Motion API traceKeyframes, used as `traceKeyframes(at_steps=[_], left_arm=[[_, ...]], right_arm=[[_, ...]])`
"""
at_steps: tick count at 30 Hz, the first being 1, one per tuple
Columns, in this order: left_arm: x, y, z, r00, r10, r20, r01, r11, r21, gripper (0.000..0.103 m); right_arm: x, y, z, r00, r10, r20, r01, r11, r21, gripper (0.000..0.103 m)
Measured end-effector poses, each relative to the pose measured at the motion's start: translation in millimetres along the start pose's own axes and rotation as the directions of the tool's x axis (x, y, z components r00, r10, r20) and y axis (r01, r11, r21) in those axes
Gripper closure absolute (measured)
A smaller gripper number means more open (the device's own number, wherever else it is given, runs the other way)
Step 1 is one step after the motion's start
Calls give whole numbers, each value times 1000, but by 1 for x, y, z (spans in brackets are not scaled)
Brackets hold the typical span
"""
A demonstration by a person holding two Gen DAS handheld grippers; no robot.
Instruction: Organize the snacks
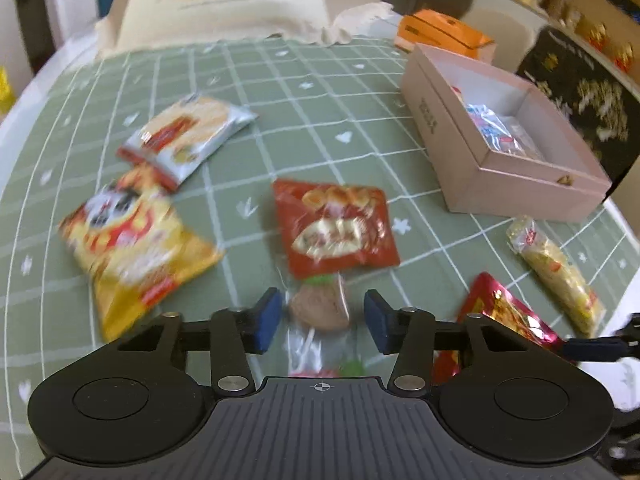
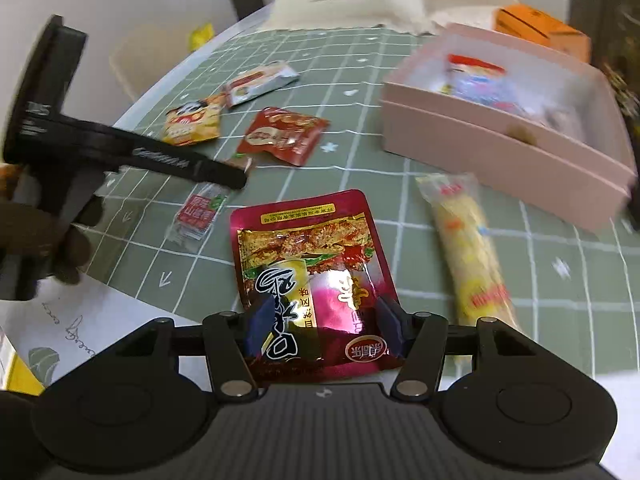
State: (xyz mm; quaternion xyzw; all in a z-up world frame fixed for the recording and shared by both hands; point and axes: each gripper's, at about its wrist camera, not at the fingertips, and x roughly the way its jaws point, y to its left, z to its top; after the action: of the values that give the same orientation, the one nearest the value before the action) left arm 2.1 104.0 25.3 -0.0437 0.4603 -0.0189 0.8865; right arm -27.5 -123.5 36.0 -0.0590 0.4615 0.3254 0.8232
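Lay lengthwise between the wide right tongs (image 2: 323, 330), that magenta pouch (image 2: 312, 280), pink box (image 2: 500, 152) ahead-right; left tongs (image 1: 323, 322) wide around a clear-wrapped candy (image 1: 319, 308).

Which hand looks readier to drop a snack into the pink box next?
Probably the right. Its tongs already straddle the shiny red packet, and the pink box lies just ahead. The left tongs stand open around a small clear-wrapped snack, not gripping.

Seven loose snack packets (image 1: 336, 228) on the cloth, one pink box (image 1: 452, 148), one orange carton (image 1: 444, 32).
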Motion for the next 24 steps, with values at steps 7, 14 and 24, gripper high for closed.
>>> traceKeyframes(at_steps=[7,14,24], left_arm=[[-17,-31,-27,992,-118,-48,121,989,84,61],[-27,-54,-45,994,-74,-77,82,991,105,61],[-28,-54,-46,994,-68,-87,75,993,88,61]], right_arm=[[-30,-11,-2,975,-183,125,182,983,16,40],[-2,-43,15,959,-274,74,262,955,137,40],[19,-33,23,944,-330,32,326,941,89,74]])
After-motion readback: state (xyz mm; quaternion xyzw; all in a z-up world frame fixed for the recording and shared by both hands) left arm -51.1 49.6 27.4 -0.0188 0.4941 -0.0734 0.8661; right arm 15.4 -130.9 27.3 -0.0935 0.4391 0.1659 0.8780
